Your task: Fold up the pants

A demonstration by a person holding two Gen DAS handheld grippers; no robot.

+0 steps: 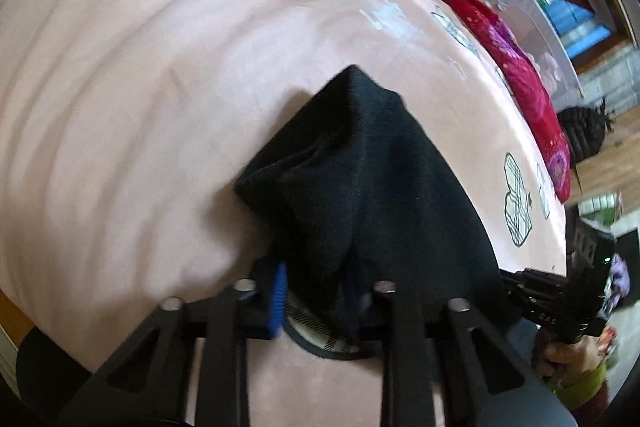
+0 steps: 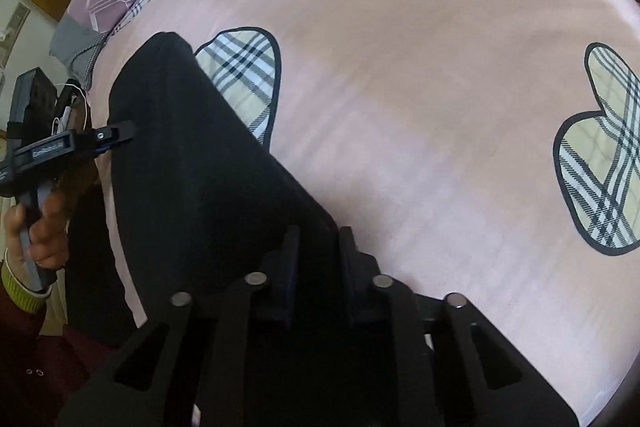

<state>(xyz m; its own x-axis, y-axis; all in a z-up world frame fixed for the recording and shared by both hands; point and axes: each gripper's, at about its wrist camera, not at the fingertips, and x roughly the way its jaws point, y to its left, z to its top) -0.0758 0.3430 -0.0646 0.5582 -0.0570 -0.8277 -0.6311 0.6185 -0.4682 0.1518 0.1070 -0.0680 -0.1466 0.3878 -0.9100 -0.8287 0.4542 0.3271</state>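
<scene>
Between both grippers' closed jaws, black pants (image 1: 360, 163) lie pinched.

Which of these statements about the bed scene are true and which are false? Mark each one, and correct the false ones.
1. The pants are black. True.
2. The pants lie on a plain white sheet. False: the sheet is pink with plaid shapes.
3. The left gripper is shut on the pants. True.
4. The right gripper hangs open above the bare sheet. False: it is shut on an edge of the pants.
5. A red floral blanket lies along the bed's far edge. True.
</scene>
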